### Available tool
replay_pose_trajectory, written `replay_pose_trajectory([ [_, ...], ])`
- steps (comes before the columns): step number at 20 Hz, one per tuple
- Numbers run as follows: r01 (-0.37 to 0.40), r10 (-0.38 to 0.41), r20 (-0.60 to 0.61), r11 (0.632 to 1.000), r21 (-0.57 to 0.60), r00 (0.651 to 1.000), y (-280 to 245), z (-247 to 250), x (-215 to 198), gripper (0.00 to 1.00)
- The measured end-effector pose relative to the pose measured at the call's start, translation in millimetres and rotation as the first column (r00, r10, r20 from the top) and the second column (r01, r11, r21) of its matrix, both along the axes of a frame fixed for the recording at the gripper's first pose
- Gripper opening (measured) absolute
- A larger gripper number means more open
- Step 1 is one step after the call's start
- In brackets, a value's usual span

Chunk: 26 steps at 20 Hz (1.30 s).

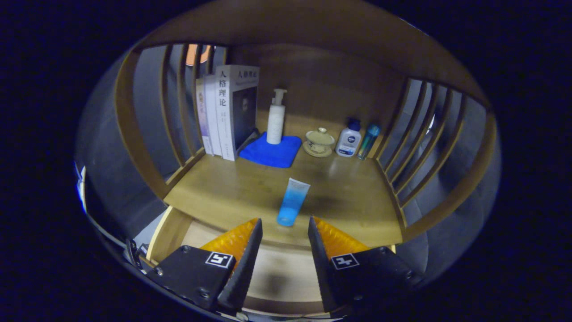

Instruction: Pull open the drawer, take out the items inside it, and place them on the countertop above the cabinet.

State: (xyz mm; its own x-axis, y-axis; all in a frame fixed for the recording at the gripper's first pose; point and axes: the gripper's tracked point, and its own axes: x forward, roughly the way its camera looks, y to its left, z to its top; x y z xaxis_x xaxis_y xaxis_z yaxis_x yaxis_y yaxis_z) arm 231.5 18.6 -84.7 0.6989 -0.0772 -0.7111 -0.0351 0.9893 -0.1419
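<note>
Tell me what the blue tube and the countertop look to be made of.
Blue tube, lying just ahead of the open gripper: likely soft translucent plastic, with a crimped pale end and light showing through. Countertop: apparently wood or bamboo, given its tan grain and dull sheen.

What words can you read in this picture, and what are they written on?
"人格理论": on the spine of the tall white book, and again at the top of its cover.
Thinner books beside it: the spine writing is too blurred to read.
Small white bottle: the label is too small to read.
Blue tube, lying just ahead of the open tool: no readable words.
Tool: square code marks, no words.
</note>
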Motion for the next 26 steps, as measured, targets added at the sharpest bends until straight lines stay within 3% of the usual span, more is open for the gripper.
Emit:
replay_pose_trajectory([
  [2,-0.003,0.002,0.032,1.000,0.004,0.999,0,7,-19,0.66],
  [12,-0.040,0.030,0.163,0.998,0.056,0.986,10,6,-119,0.85],
  [15,-0.040,0.024,0.177,0.996,0.085,0.984,17,-17,-144,0.97],
  [26,-0.031,0.009,0.284,0.997,0.073,0.959,21,-104,-209,0.99],
])
